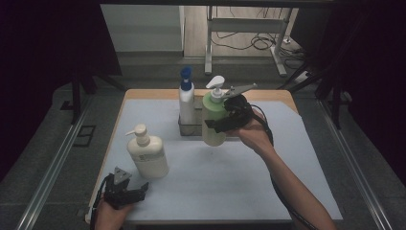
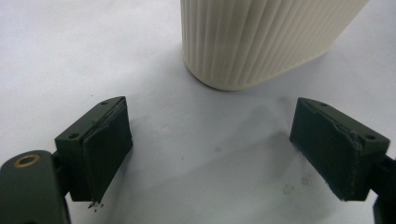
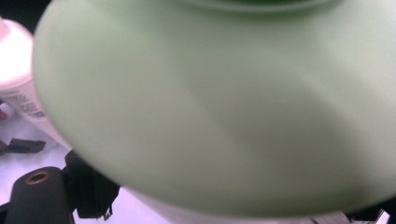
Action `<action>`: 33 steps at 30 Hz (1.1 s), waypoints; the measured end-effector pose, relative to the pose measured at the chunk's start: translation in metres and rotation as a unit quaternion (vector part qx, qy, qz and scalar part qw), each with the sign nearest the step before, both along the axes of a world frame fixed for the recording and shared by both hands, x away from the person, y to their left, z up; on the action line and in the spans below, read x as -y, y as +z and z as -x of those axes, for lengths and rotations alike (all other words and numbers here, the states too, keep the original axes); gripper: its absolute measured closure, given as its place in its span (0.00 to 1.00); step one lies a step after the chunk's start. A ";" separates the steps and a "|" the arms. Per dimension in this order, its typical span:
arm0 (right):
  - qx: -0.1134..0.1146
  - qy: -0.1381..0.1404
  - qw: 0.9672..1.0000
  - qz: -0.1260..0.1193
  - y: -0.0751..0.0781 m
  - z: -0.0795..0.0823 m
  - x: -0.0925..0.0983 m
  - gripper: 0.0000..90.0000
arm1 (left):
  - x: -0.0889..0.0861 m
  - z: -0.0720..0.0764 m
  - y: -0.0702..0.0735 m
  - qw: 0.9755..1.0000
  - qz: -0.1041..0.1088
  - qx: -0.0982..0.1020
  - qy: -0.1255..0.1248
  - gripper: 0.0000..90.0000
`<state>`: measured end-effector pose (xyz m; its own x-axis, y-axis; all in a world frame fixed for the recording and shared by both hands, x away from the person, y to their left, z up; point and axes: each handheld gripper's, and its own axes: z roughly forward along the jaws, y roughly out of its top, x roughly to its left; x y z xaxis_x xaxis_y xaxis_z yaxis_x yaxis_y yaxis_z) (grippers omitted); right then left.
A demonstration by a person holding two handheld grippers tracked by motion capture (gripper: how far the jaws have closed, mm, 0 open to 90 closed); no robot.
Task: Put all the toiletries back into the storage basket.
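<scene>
Green pump bottle (image 1: 213,122) is pinched across its body by the right gripper (image 1: 225,125) fingers and held clear of the worktop (image 1: 230,172) beside the rack (image 1: 190,128), while the left gripper (image 1: 125,190) rests with fingers spread near the cream bottle (image 1: 147,154).

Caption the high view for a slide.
Right gripper holds a green pump bottle beside the blue-capped bottle; left gripper rests open near the cream pump bottle.

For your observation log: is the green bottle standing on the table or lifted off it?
Lifted. The right tool grips the green bottle, whose base hangs above the table.
</scene>
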<state>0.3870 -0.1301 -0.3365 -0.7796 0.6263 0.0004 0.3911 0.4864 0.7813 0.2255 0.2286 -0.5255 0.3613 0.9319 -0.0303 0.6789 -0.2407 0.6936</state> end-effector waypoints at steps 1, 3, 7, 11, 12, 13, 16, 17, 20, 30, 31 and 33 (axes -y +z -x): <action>0.000 0.000 1.000 0.000 0.000 0.000 0.000 0.13 | 0.000 0.000 0.000 1.000 0.000 0.000 0.000 0.14; 0.000 -0.003 1.000 0.001 0.002 -0.003 -0.002 0.13 | 0.000 0.000 0.000 1.000 0.000 0.000 0.000 0.14; 0.005 -0.007 1.000 0.003 0.005 -0.008 -0.003 0.13 | 0.000 0.000 0.000 1.000 0.000 0.000 0.000 0.14; 0.007 -0.012 1.000 0.003 0.009 -0.015 -0.004 0.13 | 0.000 0.000 0.000 1.000 0.000 0.000 0.000 0.14; 0.007 -0.015 1.000 0.003 0.010 -0.016 -0.004 0.13 | 0.000 0.000 0.000 1.000 0.000 0.000 0.000 0.14; 0.008 -0.016 1.000 0.003 0.010 -0.018 -0.004 0.13 | 0.000 0.000 0.000 1.000 0.001 0.000 0.001 0.14; 0.006 -0.020 1.000 0.002 0.011 -0.022 -0.005 0.13 | 0.000 0.000 0.000 1.000 0.001 0.000 0.001 0.14; 0.006 -0.020 1.000 0.002 0.011 -0.022 -0.005 0.13 | 0.000 0.000 0.000 1.000 0.001 0.000 0.001 0.14; 0.008 -0.024 1.000 0.001 0.013 -0.027 -0.007 0.13 | 0.000 0.000 0.000 1.000 0.001 0.000 0.001 0.14; 0.016 -0.039 0.999 0.003 0.015 -0.041 -0.011 0.13 | 0.000 0.000 0.000 1.000 0.001 0.000 0.001 0.14; 0.017 -0.041 0.999 0.003 0.015 -0.043 -0.011 0.13 | 0.000 0.000 0.000 1.000 0.001 0.000 0.001 0.14; 0.016 -0.043 0.999 0.003 0.016 -0.044 -0.011 0.13 | 0.000 0.000 0.000 1.000 0.001 0.000 0.001 0.14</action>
<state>0.4313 -0.1190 -0.3210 -0.7224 0.6910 -0.0273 0.4066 0.4564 0.7915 0.2257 0.2284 -0.5255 0.3601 0.9323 -0.0324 0.6795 -0.2383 0.6939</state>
